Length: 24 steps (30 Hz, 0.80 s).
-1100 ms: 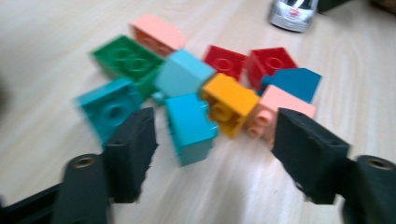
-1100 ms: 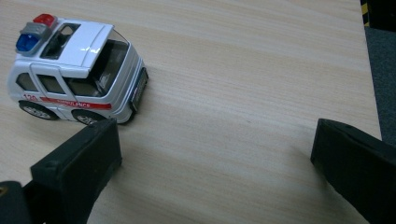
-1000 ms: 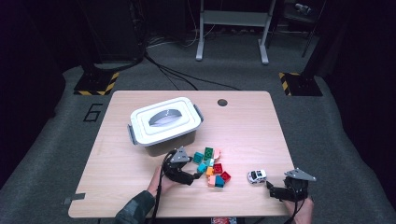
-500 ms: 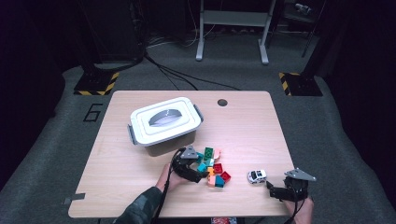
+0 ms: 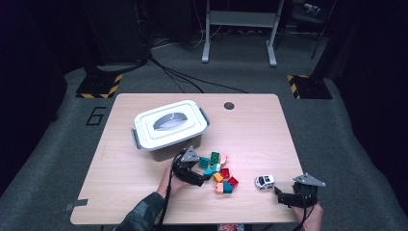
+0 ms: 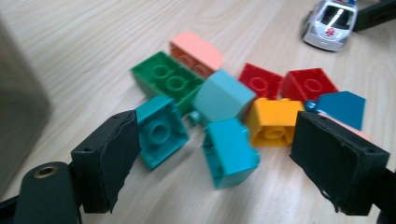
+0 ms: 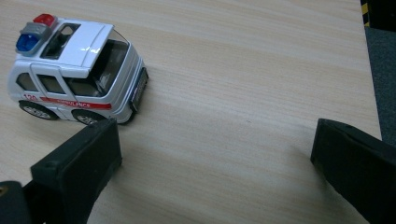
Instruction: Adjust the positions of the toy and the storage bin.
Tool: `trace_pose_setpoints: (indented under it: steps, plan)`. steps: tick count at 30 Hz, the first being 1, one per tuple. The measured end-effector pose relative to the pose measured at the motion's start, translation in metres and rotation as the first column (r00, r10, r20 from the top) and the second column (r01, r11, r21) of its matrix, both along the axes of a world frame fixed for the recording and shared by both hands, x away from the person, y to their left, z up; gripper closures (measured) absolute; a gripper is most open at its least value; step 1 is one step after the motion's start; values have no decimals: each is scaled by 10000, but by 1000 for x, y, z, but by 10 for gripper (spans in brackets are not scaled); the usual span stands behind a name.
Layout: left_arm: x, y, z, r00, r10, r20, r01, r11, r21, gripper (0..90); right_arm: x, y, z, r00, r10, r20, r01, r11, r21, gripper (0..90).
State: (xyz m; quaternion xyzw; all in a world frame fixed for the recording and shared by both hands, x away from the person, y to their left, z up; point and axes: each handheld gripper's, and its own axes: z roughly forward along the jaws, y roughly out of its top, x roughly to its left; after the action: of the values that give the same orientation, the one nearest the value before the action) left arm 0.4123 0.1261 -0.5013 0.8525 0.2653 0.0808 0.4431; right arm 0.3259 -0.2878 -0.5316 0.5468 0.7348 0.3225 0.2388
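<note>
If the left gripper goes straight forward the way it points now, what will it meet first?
Most likely the teal brick lying between the open jaws of the left gripper, with another teal brick close by the left jaw. Depth is hard to judge.

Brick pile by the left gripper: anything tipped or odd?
Yes. In the loose plastic brick pile, several lie tipped: a green brick and a teal brick show their studs sideways. Nothing looks broken or spilled.
</note>
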Motion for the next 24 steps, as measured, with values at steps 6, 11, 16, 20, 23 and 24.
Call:
trace_pose_setpoints:
  steps: [6,11,16,20,23,24]
  plan:
    - [9,3,-10,9974,-6,-717,-3,9999,-128,134,0,0,0,10000,-1,10,1,10000,-5,11]
    - [9,-8,-14,9954,-369,-880,362,9993,-98,136,0,0,0,10000,-6,3,6,10000,-3,11]
    - [7,-17,-16,9939,-560,-948,553,9984,-98,138,0,0,0,10000,-8,6,8,10000,-5,11]
    - [6,-19,-10,9945,-630,-831,642,9979,124,139,0,0,0,10000,6,-5,-6,10000,0,10]
    - [2,-12,0,9966,-547,-614,556,9983,144,137,0,1,0,10000,-67,-60,67,10000,33,10]
    - [1,-11,2,9970,-530,-568,537,9985,100,136,0,0,0,10000,9,7,-9,10000,-13,11]
